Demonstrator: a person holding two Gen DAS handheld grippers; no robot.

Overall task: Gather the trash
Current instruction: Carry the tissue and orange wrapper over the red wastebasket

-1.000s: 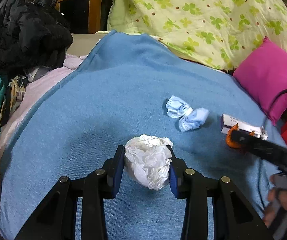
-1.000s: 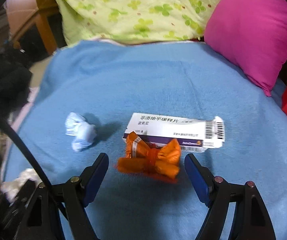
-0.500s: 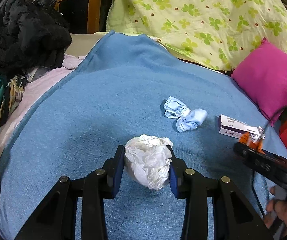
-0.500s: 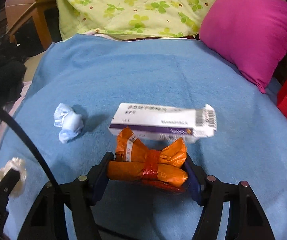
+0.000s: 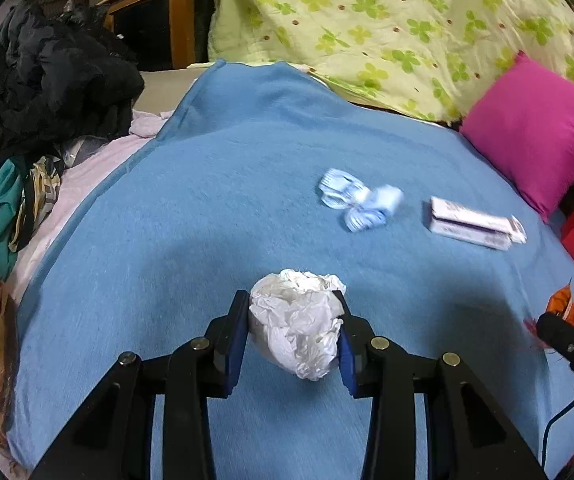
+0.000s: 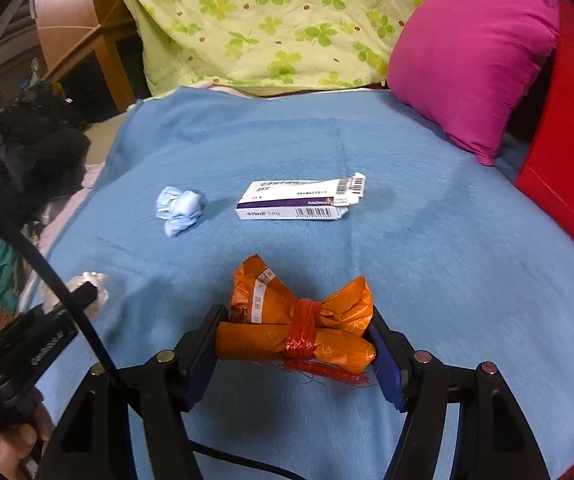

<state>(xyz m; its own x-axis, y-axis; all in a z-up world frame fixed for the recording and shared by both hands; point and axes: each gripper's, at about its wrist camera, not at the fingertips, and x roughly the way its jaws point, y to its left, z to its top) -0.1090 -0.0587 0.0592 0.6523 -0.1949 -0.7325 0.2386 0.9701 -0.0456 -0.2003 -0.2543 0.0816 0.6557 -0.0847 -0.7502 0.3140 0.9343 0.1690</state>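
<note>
My left gripper (image 5: 293, 334) is shut on a crumpled white paper ball (image 5: 297, 322) and holds it just above the blue blanket (image 5: 227, 200). My right gripper (image 6: 297, 354) is shut on an orange wrapper bundle (image 6: 299, 326) tied with red string, lifted off the blanket (image 6: 427, 260). A crumpled light-blue face mask (image 5: 361, 202) (image 6: 179, 208) and a white and purple medicine box (image 5: 475, 226) (image 6: 299, 200) lie on the blanket farther ahead. The right gripper with the orange bundle (image 5: 567, 308) shows at the right edge of the left wrist view.
A pink pillow (image 6: 475, 60) and a green floral quilt (image 5: 387, 28) lie at the back. A red box (image 6: 567, 152) stands at the right. A pile of dark and coloured clothes (image 5: 35, 92) lies at the left beside a wooden cabinet (image 5: 159, 12).
My right gripper closed on the orange bundle and pulled it back from the medicine box, lifting it. My left gripper kept holding the paper ball.
</note>
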